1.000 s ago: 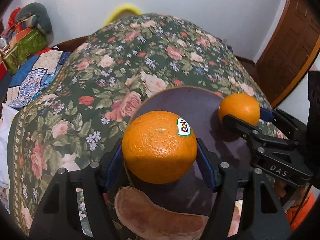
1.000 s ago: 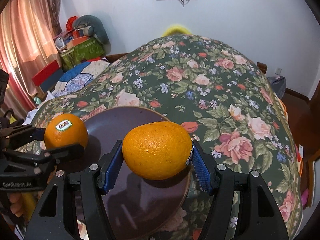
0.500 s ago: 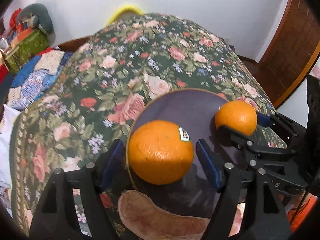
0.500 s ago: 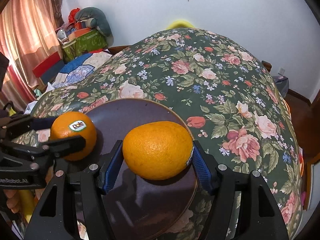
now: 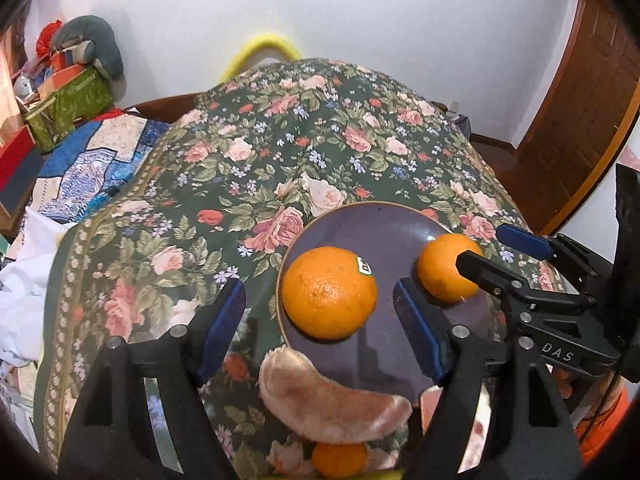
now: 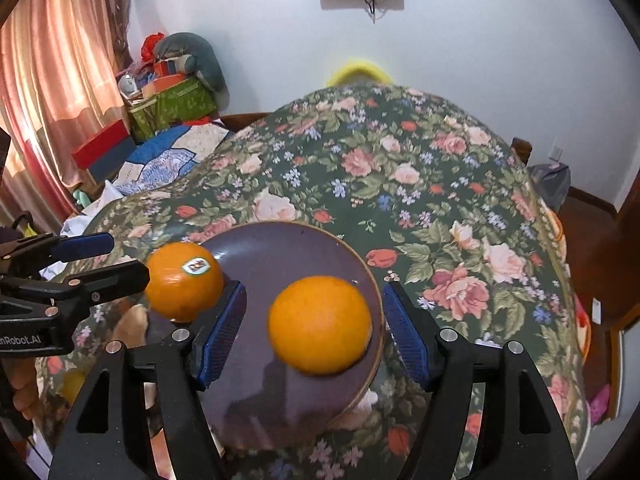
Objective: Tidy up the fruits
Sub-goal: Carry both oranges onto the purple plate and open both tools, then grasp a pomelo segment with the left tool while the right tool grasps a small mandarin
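Observation:
Two oranges lie on a dark purple plate (image 5: 376, 224) on the flowered tablecloth. The stickered orange (image 5: 329, 293) rests at the plate's left side, between the wide-open fingers of my left gripper (image 5: 320, 316), untouched. The plain orange (image 6: 319, 325) rests at the plate's right side (image 6: 280, 248), between the open fingers of my right gripper (image 6: 314, 324), untouched. Each view also shows the other orange, the plain one (image 5: 446, 268) and the stickered one (image 6: 183, 280). A third small orange (image 5: 339, 460) lies off the plate, near the front edge.
A pinkish, banana-shaped fruit (image 5: 332, 404) lies on the cloth just in front of the plate. The round table (image 6: 440, 184) stretches away behind the plate. Boxes and cloth (image 5: 60, 96) are piled at the left wall. A wooden door (image 5: 580, 120) stands at the right.
Both grippers have opened and let go of their oranges, which now rest on the plate. Both grippers have pulled back and up a little.

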Demonstrator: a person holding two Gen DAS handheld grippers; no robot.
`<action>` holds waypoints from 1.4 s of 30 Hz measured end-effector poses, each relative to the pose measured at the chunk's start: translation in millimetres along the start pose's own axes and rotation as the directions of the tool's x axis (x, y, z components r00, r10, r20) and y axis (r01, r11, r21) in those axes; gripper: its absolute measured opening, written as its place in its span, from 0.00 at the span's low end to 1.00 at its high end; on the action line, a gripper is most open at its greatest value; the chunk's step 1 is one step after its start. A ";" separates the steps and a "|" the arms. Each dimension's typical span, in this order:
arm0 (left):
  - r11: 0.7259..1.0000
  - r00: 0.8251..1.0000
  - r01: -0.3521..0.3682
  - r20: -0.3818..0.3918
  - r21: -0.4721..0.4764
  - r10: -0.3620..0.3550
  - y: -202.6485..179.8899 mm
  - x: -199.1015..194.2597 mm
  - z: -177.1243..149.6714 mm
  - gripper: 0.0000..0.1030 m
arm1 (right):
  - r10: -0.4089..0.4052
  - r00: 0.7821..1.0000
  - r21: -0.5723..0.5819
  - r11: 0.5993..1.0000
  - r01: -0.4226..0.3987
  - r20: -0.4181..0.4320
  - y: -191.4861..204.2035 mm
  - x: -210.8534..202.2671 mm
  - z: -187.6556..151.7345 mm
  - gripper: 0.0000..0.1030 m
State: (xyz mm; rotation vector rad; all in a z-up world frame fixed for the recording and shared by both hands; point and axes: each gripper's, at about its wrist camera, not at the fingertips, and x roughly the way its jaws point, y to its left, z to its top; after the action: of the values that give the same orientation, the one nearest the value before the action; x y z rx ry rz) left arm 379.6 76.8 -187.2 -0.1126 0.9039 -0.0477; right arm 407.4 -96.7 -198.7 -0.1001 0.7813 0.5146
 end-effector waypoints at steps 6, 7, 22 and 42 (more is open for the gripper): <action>1.000 0.999 0.000 0.043 0.008 0.000 -5.6 -37.4 -5.7 0.74 | -0.010 0.999 -0.003 1.000 0.010 0.043 11.7 -33.5 -0.8 0.65; 1.000 0.999 0.000 0.050 0.009 -0.001 -6.6 -44.1 -6.7 0.74 | -0.016 0.998 0.000 1.000 0.017 0.054 13.6 -40.1 -1.1 0.65; 1.000 0.987 0.022 0.157 0.016 -0.025 -26.3 -144.2 -37.6 0.81 | -0.042 0.987 0.018 0.999 0.039 0.153 34.1 -130.9 -22.0 0.72; 0.996 0.996 0.066 0.058 0.056 -0.070 -69.0 -140.8 -107.5 0.87 | -0.073 0.993 0.028 0.997 0.071 0.090 38.9 -164.8 -101.3 0.73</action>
State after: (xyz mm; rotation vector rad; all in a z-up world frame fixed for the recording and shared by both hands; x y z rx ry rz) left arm 208.5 12.5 -135.0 -0.0939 0.8385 -0.1314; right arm 225.4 -157.2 -152.4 -0.0812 0.6923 0.4381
